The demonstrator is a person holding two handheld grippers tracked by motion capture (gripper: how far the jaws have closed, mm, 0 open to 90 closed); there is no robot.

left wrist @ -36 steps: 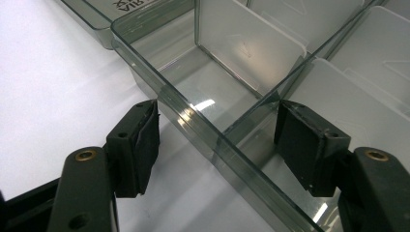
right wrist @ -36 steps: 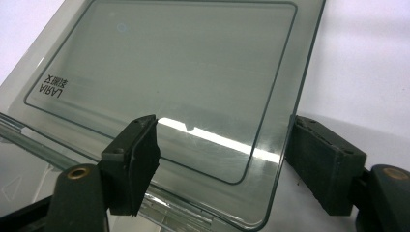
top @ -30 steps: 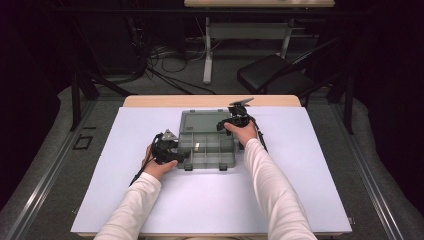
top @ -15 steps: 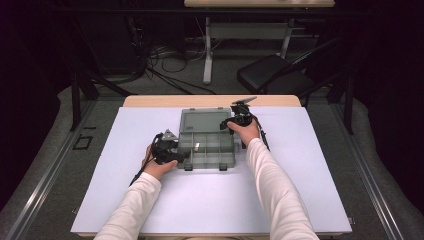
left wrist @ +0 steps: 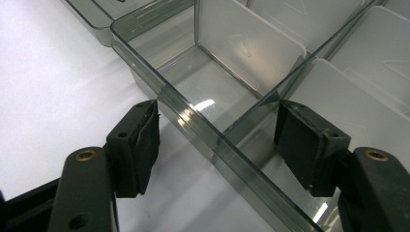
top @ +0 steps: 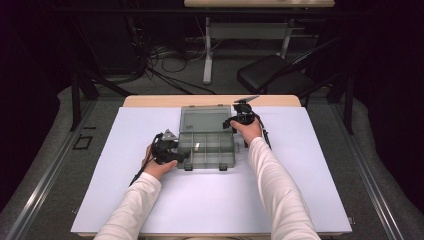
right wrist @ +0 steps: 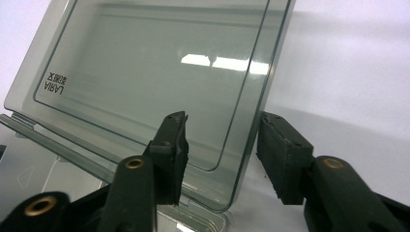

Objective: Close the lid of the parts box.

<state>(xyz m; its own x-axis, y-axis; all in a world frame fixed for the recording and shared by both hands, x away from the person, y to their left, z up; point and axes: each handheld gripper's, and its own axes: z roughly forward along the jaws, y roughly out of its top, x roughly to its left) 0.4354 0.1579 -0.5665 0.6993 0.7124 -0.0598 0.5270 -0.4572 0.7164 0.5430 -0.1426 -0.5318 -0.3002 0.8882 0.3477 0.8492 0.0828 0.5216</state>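
A clear smoky plastic organizer box [top: 207, 147] sits open near the middle of a white table cover [top: 210, 200], its lid [top: 205, 119] folded back toward the far edge of the table. The left gripper [top: 176, 152] meets the box's left wall; in the left gripper view the jaws stand wide, one pad [left wrist: 140, 145] outside on the white surface and the other pad [left wrist: 302, 145] inside a compartment, the wall's rim [left wrist: 203, 130] running between them without touching either. The right gripper [top: 235, 120] sits at the lid's right edge; in the right gripper view its jaws straddle that edge [right wrist: 254, 121] near a corner, open with a gap on both sides, one pad over the lid's face. White cover lies bare to the left, right and front of the box, leaving broad room on each side. The box's dividers [left wrist: 241, 38] split it into compartments; whether any holds something small is hard to tell through the glare. Both forearms, in white sleeves [top: 275, 190], are cut off at the bottom of the high view. The lid's lettering [right wrist: 55, 82] is too small to read with confidence.
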